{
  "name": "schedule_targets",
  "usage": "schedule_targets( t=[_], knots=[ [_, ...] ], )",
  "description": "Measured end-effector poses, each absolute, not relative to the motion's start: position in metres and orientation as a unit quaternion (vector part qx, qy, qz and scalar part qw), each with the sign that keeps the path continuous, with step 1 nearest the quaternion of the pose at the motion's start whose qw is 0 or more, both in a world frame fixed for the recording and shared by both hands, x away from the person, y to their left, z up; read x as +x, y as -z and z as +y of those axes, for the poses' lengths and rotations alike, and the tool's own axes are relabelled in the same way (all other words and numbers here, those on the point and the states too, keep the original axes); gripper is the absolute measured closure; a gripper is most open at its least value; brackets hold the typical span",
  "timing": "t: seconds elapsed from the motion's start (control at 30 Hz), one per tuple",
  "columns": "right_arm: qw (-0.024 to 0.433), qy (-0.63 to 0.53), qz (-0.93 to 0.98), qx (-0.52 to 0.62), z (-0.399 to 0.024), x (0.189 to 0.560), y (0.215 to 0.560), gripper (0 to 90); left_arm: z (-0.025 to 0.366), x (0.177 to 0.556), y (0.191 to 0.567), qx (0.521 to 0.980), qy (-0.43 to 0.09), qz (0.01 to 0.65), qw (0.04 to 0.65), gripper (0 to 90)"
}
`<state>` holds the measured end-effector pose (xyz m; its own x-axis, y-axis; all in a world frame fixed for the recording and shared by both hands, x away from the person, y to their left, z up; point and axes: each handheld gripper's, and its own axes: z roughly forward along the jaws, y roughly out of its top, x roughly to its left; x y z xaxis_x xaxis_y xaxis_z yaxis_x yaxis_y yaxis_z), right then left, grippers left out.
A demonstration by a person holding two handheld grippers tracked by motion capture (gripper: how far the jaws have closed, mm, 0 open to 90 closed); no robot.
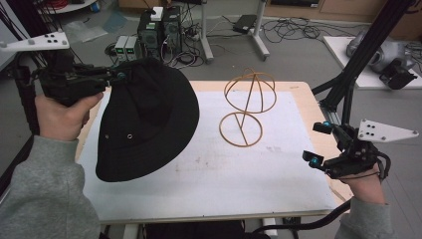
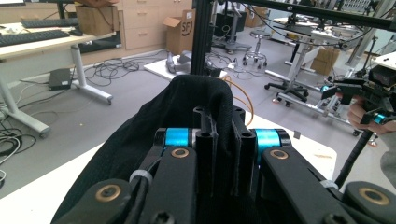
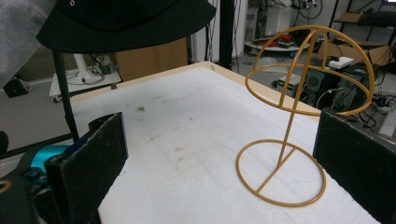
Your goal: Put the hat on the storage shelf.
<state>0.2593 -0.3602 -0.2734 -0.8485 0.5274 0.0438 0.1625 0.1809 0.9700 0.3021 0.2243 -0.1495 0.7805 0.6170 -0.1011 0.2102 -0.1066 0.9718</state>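
A black bucket hat hangs in the air over the table's left half, held by its brim in my left gripper, which is shut on it. The left gripper view shows the hat's fabric pinched between the jaws of my left gripper. A yellow wire hat stand is upright at the table's middle back, with a dome on top and a ring base. My right gripper is open at the table's right edge, nothing between its fingers. Its view shows the stand ahead and the hat above left.
The table is covered by a white sheet with faint stains. A black frame post rises by the right rear corner. Computers and cables lie on the floor behind the table.
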Motion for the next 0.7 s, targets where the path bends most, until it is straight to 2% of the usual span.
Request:
schedule_targets(
  t=[0.7],
  knots=[
    [0.149, -0.598, 0.755, 0.225, -0.36, 0.258, 0.274, 2.2, 0.208, 0.317, 0.144, 0.744, -0.134, 0.242, 0.609, 83.2]
  ],
)
